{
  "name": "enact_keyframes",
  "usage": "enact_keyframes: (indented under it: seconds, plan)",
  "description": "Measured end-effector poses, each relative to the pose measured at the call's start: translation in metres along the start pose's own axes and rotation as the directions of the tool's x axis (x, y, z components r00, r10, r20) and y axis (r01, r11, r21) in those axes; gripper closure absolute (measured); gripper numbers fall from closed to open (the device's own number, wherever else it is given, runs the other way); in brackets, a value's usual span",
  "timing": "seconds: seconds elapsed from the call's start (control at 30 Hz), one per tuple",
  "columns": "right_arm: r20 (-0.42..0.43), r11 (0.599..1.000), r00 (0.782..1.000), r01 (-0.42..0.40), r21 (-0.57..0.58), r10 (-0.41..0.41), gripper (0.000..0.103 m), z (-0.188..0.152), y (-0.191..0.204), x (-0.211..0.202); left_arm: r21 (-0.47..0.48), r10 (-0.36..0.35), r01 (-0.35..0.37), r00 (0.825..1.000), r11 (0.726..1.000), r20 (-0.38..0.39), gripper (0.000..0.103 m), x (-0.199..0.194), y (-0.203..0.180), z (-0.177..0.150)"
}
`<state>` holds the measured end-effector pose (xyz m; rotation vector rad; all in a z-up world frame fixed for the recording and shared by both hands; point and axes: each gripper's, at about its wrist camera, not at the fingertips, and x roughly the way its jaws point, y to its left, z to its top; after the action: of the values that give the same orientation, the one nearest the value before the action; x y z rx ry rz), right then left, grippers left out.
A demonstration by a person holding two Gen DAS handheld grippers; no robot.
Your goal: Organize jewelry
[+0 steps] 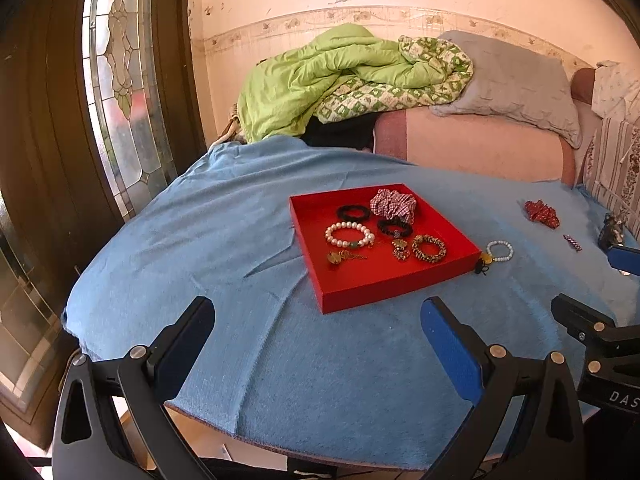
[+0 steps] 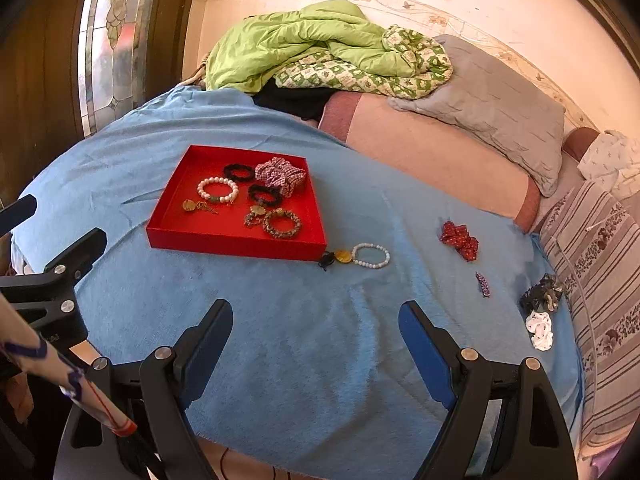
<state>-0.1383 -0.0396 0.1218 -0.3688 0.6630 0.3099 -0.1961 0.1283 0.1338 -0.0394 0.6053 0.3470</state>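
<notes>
Left wrist view first, left to right: the red tray (image 1: pixel 384 276) sits mid-table on the blue cloth (image 1: pixel 200 240), already holding two black hair ties, a checked scrunchie (image 1: pixel 394 204), a pearl bracelet (image 1: pixel 349 235), a patterned bangle (image 1: pixel 429 248) and a couple of gold pieces. Just off its right corner lies a white bead bracelet (image 1: pixel 500 251) with a gold charm, not yet in. Farther right, a red scrunchie (image 1: pixel 542 213) and a small clip (image 1: pixel 573 243) wait on the cloth. I judge the sorting a bit past halfway.

Both tools hang empty near the table's front edge: the left gripper (image 1: pixel 316 340) stands wide apart with nothing between its fingers, and the right gripper (image 2: pixel 316 344) likewise gapes, holding nothing.

Right wrist view adds what the other cuts off: a dark scrunchie (image 2: pixel 543 293) and a white one (image 2: pixel 540 330) at the cloth's far right edge, beside the striped cushion (image 2: pixel 600 280). So five loose items remain, by my count. It also catches a sleeve (image 2: pixel 60 376) at lower left. Only the left view shows the full glass door panel (image 1: pixel 120 100).
</notes>
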Motion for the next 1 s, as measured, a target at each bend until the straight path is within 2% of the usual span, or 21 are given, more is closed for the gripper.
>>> enact_keyframes:
  seconds: [0.3,1.0]
  plan:
    - [-0.008,1.000,1.000,-0.003,-0.018,0.003,0.015,0.000,0.009,0.003,-0.008,0.030,-0.030,0.999,1.000,-0.022,0.001,0.007,0.006,-0.002]
    - [-0.016,0.999,1.000,-0.004,-0.045,0.003,0.015,0.000,0.017,0.005,-0.013,0.031,-0.031,0.999,0.999,-0.027,0.001,0.011,0.011,-0.002]
